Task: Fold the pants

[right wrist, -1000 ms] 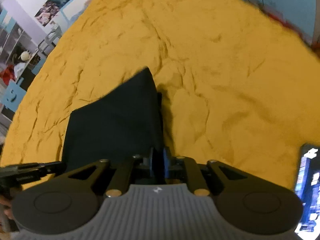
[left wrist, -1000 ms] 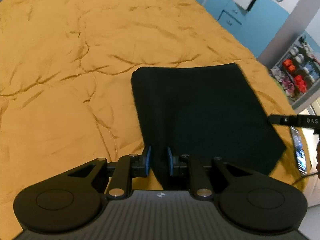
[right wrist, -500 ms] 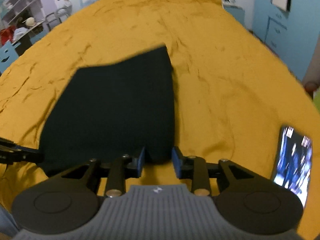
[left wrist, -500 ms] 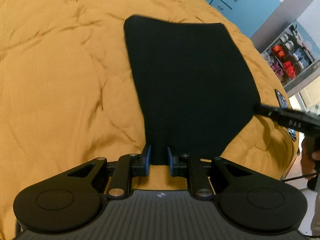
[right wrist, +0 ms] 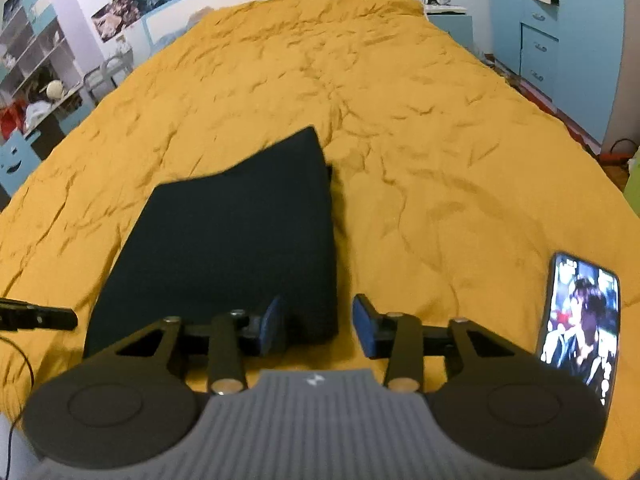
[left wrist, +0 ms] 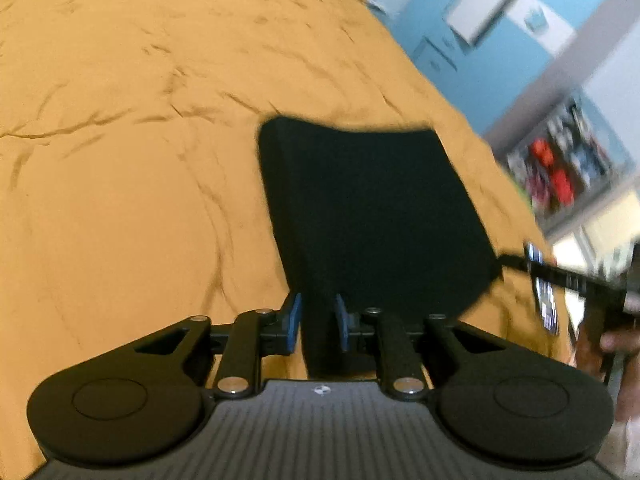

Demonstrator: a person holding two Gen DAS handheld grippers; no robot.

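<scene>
The black pants [left wrist: 368, 216] lie folded into a compact rectangle on the mustard-yellow bedspread [left wrist: 120, 160]. My left gripper [left wrist: 318, 326] stands at the near left corner of the pants, its blue pads a little apart with dark fabric between them. In the right wrist view the folded pants [right wrist: 236, 240] lie flat, and my right gripper [right wrist: 320, 326] is open wide over their near right corner, holding nothing. The left gripper's tip [right wrist: 38, 317] shows at the left edge there.
A phone [right wrist: 580, 316] with a lit screen lies on the bedspread [right wrist: 400, 100] at the right near the bed's edge. Blue cabinets [right wrist: 560, 40] stand to the right of the bed, and shelves [right wrist: 28, 80] to the left.
My right gripper has opened and let go of the pants, which now lie flat. Both grippers have pulled back toward the near edge of the fold.
</scene>
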